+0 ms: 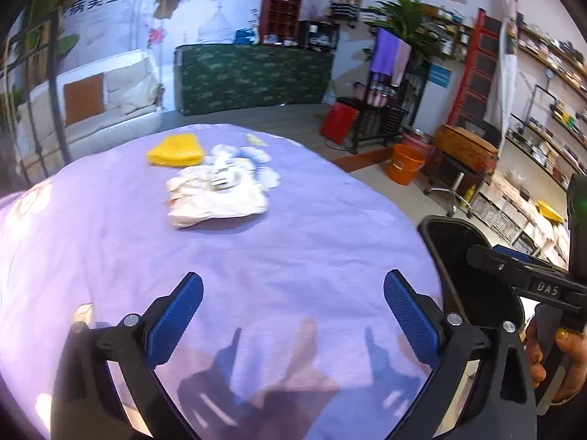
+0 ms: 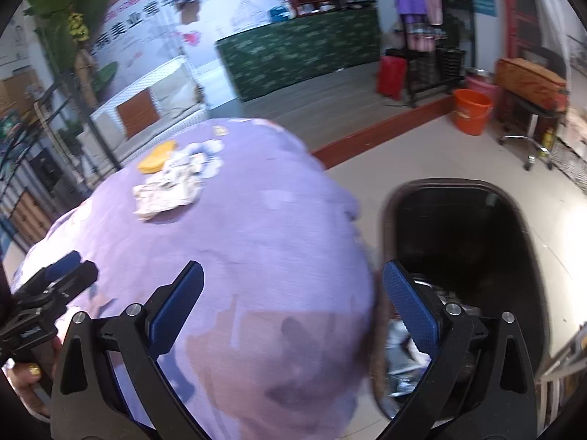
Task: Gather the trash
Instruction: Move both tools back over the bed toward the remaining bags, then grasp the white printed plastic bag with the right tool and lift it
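A heap of crumpled white paper trash [image 1: 216, 192] [image 2: 167, 189] lies on the far part of the purple-clothed table [image 1: 293, 256] [image 2: 256, 238], next to a yellow sponge [image 1: 176, 151] [image 2: 157, 157]. A black trash bin [image 1: 464, 256] [image 2: 462, 242] stands on the floor at the table's right edge, with grey and white wrappers [image 2: 403, 352] inside. My left gripper [image 1: 293, 315] is open over the near part of the table, empty. My right gripper [image 2: 293, 308] is open too, straddling the table edge and the bin's rim, nothing between its fingers.
An orange bucket [image 1: 405, 163] [image 2: 471, 110], a red container [image 1: 339, 123] and a wheeled stool with a patterned box [image 1: 466, 146] stand on the floor beyond the bin. A green counter [image 1: 253, 77] and a white sofa [image 1: 95, 110] line the back. A hand [image 1: 557, 359] holds the right gripper's handle.
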Tool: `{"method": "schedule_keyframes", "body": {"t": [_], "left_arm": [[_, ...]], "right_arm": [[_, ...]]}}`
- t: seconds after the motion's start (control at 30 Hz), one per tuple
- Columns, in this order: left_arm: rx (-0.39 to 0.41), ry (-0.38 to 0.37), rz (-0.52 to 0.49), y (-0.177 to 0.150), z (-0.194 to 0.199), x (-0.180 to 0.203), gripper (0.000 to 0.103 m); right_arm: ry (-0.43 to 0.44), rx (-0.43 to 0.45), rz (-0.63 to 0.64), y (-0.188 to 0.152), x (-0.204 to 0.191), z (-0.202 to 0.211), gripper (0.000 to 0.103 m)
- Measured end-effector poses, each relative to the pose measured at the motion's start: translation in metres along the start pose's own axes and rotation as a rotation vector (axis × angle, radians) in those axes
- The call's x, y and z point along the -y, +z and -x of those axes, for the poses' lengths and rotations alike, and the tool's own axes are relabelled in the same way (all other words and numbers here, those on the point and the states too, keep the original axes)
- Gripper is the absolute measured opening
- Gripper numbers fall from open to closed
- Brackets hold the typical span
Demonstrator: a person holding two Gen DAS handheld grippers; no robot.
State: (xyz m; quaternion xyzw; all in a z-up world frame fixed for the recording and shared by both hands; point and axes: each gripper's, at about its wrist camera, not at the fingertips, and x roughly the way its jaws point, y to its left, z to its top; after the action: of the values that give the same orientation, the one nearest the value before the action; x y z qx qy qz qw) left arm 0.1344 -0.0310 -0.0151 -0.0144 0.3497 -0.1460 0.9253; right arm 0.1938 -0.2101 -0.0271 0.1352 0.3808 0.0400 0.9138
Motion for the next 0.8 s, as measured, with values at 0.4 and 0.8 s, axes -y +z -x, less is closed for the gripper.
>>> {"method": "schedule_keyframes", "body": {"t": [0.4, 0.8], "left_arm": [[-0.035, 0.094, 0.079, 0.001, 0.004, -0.07, 0.097], [-0.091, 0.095, 0.142, 0.012, -0.009, -0.111, 0.097]], "right_arm": [[0.129, -0.073, 0.15, 0.027, -0.076, -0.042, 0.097], [0.183, -0.135, 0.293, 0.072, -0.147, -0.112, 0.097]]}}
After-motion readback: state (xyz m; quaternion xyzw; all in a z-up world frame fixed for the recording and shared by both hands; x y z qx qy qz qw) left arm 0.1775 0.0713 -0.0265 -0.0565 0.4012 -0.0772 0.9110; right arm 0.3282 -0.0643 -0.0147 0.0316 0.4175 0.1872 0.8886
